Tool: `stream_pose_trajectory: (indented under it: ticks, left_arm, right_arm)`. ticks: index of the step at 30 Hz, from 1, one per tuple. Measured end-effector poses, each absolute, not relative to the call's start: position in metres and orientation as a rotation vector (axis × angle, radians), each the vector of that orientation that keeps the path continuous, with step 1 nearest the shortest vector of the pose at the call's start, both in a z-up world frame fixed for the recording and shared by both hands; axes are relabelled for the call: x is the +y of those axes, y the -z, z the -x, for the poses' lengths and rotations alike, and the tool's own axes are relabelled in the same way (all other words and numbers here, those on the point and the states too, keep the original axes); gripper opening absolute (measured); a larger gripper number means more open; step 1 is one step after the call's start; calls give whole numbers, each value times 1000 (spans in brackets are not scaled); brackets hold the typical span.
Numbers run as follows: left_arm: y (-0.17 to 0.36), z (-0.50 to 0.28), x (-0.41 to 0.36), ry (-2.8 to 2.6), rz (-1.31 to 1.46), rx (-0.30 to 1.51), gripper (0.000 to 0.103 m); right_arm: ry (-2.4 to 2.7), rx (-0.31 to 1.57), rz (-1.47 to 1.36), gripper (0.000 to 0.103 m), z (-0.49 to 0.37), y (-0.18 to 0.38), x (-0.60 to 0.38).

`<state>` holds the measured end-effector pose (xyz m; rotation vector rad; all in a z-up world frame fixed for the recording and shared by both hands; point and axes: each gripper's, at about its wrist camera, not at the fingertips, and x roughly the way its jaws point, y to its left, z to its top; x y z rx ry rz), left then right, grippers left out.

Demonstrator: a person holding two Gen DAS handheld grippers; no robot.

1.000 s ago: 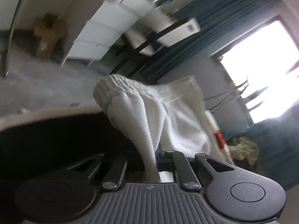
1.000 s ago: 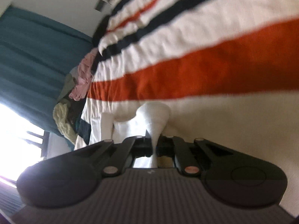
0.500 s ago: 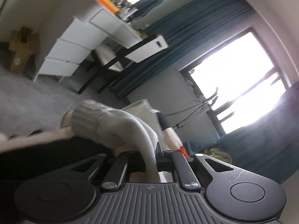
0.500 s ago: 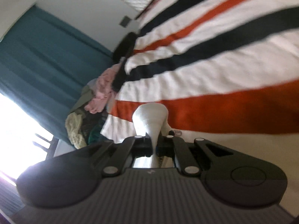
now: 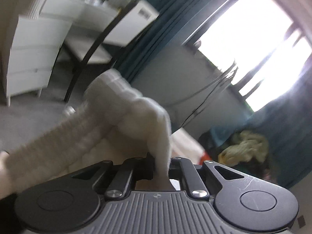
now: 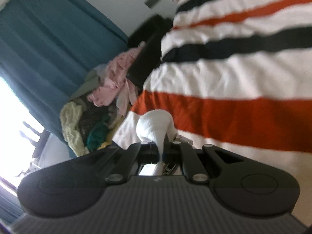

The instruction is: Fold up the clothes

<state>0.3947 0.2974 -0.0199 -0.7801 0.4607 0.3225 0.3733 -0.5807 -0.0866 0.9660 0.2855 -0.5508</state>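
I'm seeing a white ribbed garment (image 5: 124,117) against teal curtains (image 5: 156,39) and white drawers (image 5: 29,58). I'm looking at a bedcover (image 6: 243,78) striping in white, orange-red and black, beside pink clothes (image 6: 115,83) and pale yellow knitwear (image 6: 70,124).

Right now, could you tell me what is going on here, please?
A person is folding laundry with a handheld claw in each hand. The left claw is shut on a white garment, whose ribbed edge stretches off to the left. The right claw is shut on a bunch of white fabric over a striped bedspread. Whether both hold the same piece is unclear. A pile of clothes waits by the teal curtain. Both views are blurred.
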Motion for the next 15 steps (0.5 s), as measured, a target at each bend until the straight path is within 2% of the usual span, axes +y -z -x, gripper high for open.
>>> stream_pose_trajectory:
  ticks: [5,10,11,13,14,15]
  left_arm:
    - [57,-447,296,-318,701,537,11]
    - [53,-451,294,-296,678,551,19]
    - [51,-448,296,-281,691,553,23]
    - [45,-437,299,-221,713,573,45]
    - [41,-429,300,-182,723,584,51]
    - [38,-421,300,-144,727,591,54]
  right_arm:
    - [548,379,-891,6,-424,124,-579]
    - [555,411,-923,9,-426,148,-581]
    - [553,415,-916,10,-423,145,-580]
    - [525,431,-925,21,-416,138,-578]
    - [493,443,-951,25,-410,133,-578]
    - [459,455,-978,36,-404,129,-579]
